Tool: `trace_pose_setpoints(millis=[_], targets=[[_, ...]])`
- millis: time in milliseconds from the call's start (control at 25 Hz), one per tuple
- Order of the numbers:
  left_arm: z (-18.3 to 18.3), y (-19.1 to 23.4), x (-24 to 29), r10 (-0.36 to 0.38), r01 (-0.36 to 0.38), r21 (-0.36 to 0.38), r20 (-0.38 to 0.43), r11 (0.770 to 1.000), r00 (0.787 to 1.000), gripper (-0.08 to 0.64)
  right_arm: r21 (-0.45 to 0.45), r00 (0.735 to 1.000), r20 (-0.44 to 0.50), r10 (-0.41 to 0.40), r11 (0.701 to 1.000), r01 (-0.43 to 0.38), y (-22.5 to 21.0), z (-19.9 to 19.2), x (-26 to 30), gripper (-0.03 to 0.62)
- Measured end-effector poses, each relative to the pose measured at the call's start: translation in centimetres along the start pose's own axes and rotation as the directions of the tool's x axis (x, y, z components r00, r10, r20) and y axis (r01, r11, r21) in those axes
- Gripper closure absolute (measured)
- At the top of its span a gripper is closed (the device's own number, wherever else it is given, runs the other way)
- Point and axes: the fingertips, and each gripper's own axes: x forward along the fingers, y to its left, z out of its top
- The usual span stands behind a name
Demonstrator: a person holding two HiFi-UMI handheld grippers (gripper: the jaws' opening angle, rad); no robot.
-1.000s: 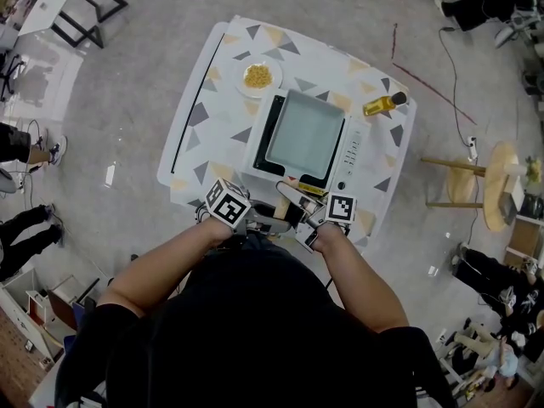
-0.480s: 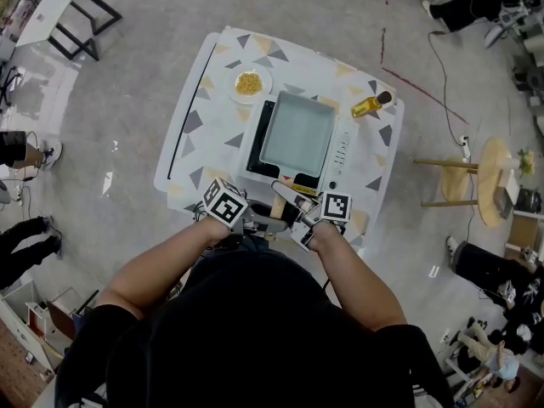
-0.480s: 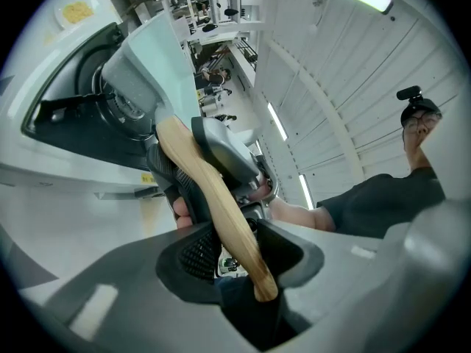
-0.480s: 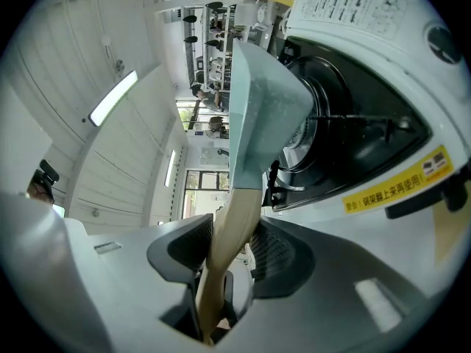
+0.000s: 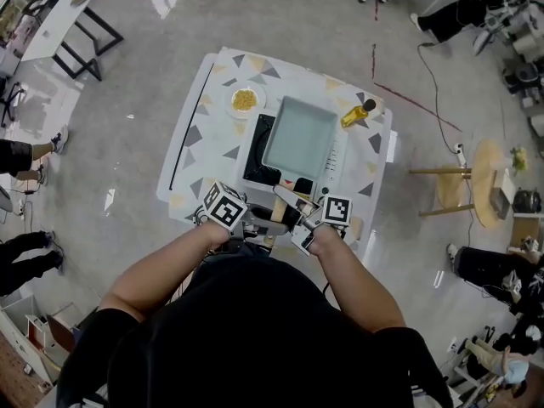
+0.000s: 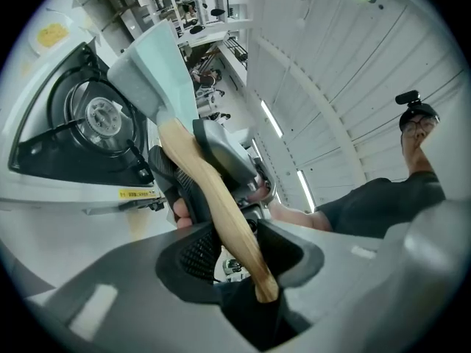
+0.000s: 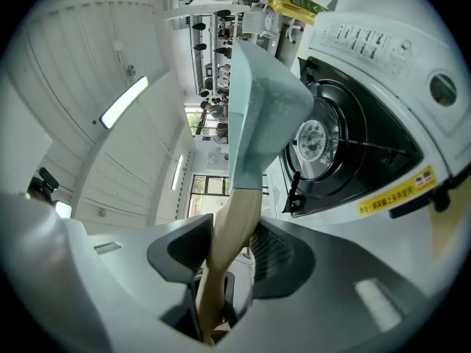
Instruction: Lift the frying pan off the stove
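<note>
A square pale grey-green frying pan with a wooden handle hangs just above the white stove, whose black burner shows beside it. Both grippers clamp the handle from opposite sides. My left gripper is shut on the handle near its end, and its jaws press on the wood. My right gripper is shut on the same handle, a little closer to the pan. Under the raised pan, the burner lies bare.
The stove sits on a patterned white table. A plate of yellow food stands behind the stove on the left and an oil bottle on the right. A wooden stool stands right of the table. People sit around the room's edges.
Both grippers have risen with the handle, and the pan has come up off the stove, so more of the black burner shows at its left.
</note>
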Motion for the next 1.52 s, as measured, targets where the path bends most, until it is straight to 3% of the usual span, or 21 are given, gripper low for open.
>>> trace_pose_setpoints(millis=[840, 1520], targets=[[2.3, -6.8, -0.6, -0.007, 0.004, 0.159, 0.017, 0.987, 1.0, 0.399, -0.15, 0.999, -0.015, 0.044, 0.988, -0.046, 8.3, 0.1, -0.4, 0.403], [1.1, -8.7, -0.7, -0.008, 0.002, 0.205, 0.028, 0.979, 1.0, 0.397, -0.195, 0.998, -0.032, 0.053, 0.979, -0.059, 9.9, -1.7, -0.8, 0.403]])
